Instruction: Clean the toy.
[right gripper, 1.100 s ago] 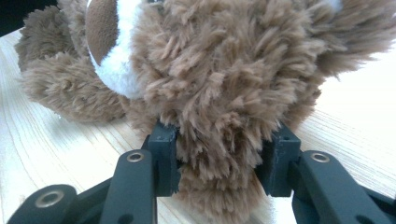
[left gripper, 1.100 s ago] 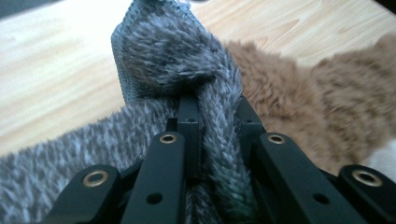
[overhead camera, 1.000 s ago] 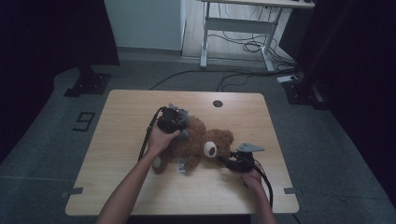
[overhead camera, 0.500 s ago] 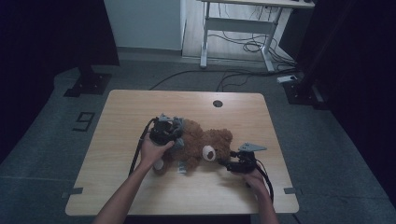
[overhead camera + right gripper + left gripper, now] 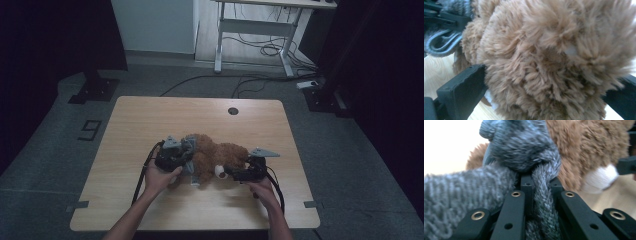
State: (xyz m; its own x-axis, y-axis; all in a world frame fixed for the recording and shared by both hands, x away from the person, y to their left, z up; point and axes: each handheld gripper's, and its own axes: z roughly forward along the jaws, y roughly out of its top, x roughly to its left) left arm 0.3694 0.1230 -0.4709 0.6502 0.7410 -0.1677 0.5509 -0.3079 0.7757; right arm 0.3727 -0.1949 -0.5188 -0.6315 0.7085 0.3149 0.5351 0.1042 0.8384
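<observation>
A wooden table [image 5: 150,125] bears a brown teddy bear [image 5: 220,155], which lies on its near half between the two grippers that a person holds. The bear's plush body stretches from the left gripper [image 5: 187,156] at its one end to the right gripper [image 5: 231,174] at its other. In the right gripper view the bear's furry head [image 5: 554,57] sits between that gripper's two black jaws, which stand far apart, one at each side of the fur; they have just been opening, and whether their pads press on the fur cannot be told. A grey knitted scarf [image 5: 521,147] is wound about the bear, and in the left gripper view one strand of the scarf runs down between that gripper's jaws, which are drawn in narrow and clamp it just below the knot. Beyond the left gripper's jaws, the bear's white muzzle [image 5: 599,178] shows to the right of the knot, with the pale tabletop behind it.
</observation>
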